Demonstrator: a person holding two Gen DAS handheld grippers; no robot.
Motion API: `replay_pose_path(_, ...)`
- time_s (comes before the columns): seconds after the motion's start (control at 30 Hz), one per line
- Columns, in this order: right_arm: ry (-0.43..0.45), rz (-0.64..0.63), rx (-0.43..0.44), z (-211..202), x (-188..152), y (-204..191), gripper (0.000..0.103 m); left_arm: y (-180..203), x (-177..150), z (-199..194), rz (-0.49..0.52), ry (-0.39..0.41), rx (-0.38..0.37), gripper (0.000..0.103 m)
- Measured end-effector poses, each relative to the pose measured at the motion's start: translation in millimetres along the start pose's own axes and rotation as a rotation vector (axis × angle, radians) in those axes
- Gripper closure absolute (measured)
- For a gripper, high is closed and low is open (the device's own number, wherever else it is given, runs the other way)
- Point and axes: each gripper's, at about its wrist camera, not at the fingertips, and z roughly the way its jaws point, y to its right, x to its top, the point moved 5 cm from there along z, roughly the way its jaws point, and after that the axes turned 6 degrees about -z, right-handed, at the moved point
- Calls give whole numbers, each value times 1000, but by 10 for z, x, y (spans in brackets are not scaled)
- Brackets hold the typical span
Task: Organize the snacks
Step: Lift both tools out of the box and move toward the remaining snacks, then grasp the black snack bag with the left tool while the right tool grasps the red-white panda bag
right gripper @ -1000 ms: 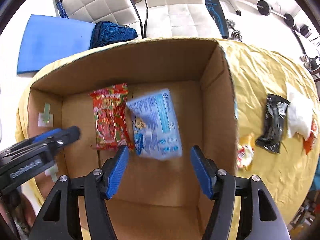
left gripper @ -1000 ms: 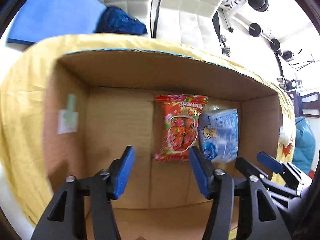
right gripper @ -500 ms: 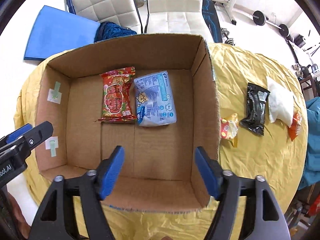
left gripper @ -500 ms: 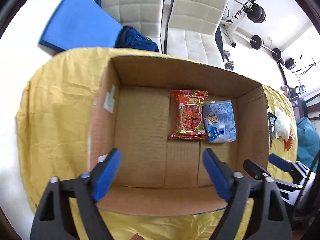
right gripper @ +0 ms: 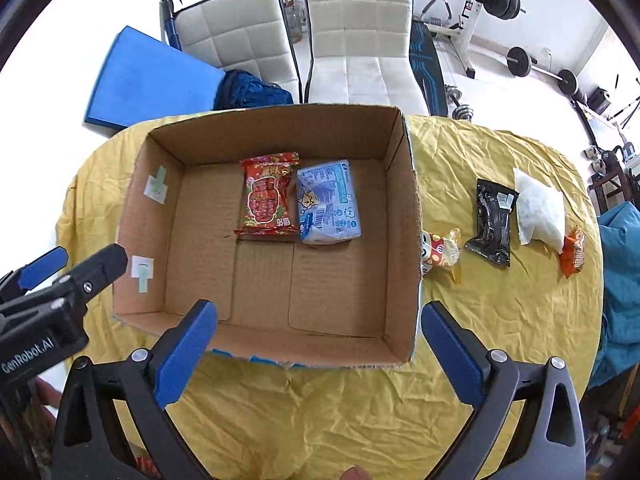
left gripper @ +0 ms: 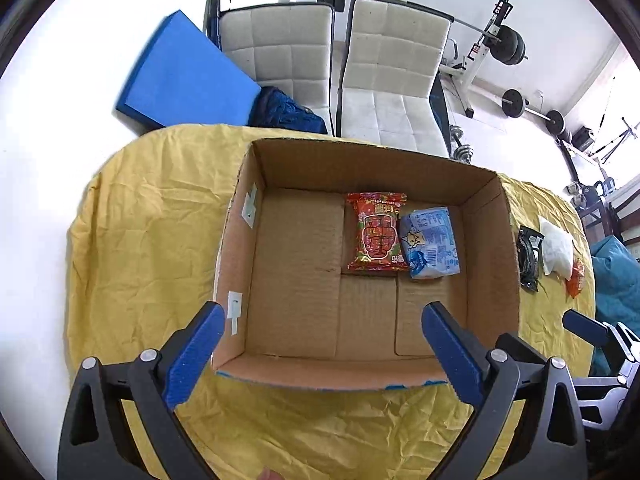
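An open cardboard box (left gripper: 236, 264) (right gripper: 400, 220) stands on a yellow-clothed table. On its floor a red snack packet (left gripper: 378, 234) (right gripper: 268, 200) and a pale blue packet (left gripper: 430, 242) (right gripper: 328, 204) lie side by side, touching. My left gripper (left gripper: 322, 312) hovers above the box's near edge, jaws opening wide, nothing between them. My right gripper (right gripper: 319, 309) hangs likewise over the near right part, jaws opening and empty. Right of the box lie a small spotted packet (right gripper: 440, 252), a black packet (right gripper: 492, 224), a white packet (right gripper: 538, 208) and an orange packet (right gripper: 572, 252).
The crumpled yellow cloth (right gripper: 320, 408) covers a rounded table whose edge runs close behind the box. Two white chairs (left gripper: 392, 80), a blue mat (left gripper: 180, 76) and a dark blue bundle (right gripper: 252, 90) stand beyond. Teal fabric (right gripper: 620, 260) hangs at the right edge.
Both grippers have risen out of the box and drawn back, their jaws spreading from half closed to wide. The red and blue packets stay on the box floor.
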Motion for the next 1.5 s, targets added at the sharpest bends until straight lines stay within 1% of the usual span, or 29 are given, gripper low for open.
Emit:
replay_pose_path(0.27, 36, -37, 62, -312, -136, 26, 0, 165, -117, -346, -9, 54, 15, 2)
replay_pose_path(0.43, 61, -51, 96, -499, -199, 150, 0, 363, -154, -574, -15, 88, 23, 2)
replay_pose_path(0.57, 75, -37, 120, -615, -225, 382, 0, 612, -145, -709, -2, 118, 24, 2)
replay_pose_path(0.67, 86, -8, 120, -674, -256, 671, 0, 854, -138, -742, 14, 126, 8, 2)
replay_pose_path(0.77, 84, 48, 120, -710, -311, 1083, 0, 1193, -122, -741, 49, 128, -11, 2)
replay_pose_path(0.87, 82, 119, 79, -735, -384, 1644, 0, 1593, -104, -629, 93, 104, -42, 2)
replay_pose_path(0.93, 79, 165, 41, -732, -426, 2013, 0, 1888, -96, -494, 123, 77, -69, 2)
replay_pose_path(1.03, 68, 253, -14, -682, -493, 2684, 0, 2351, -86, -248, 180, 35, -88, 2)
replay_pose_path(1.1, 54, 300, -46, -623, -542, 3084, 0, 2684, -80, -42, 227, 9, -84, 2)
replay_pose_path(1.17, 37, 343, -69, -546, -591, 3467, 0, 2895, -69, 107, 255, -11, -85, 2)
replay_pose_path(1.27, 12, 412, -95, -398, -659, 3995, 0, 3252, -44, 392, 302, -41, -67, 2)
replay_pose_path(1.37, -20, 501, -79, -185, -708, 4468, 0, 3464, -25, 606, 327, -57, -54, 2)
replay_pose_path(1.43, -45, 582, -37, 20, -724, 4763, 0, 3587, 34, 798, 330, -73, -41, 2)
replay_pose_path(1.5, -73, 697, 27, 295, -741, 5048, 0, 3639, 77, 992, 322, -105, -37, 2)
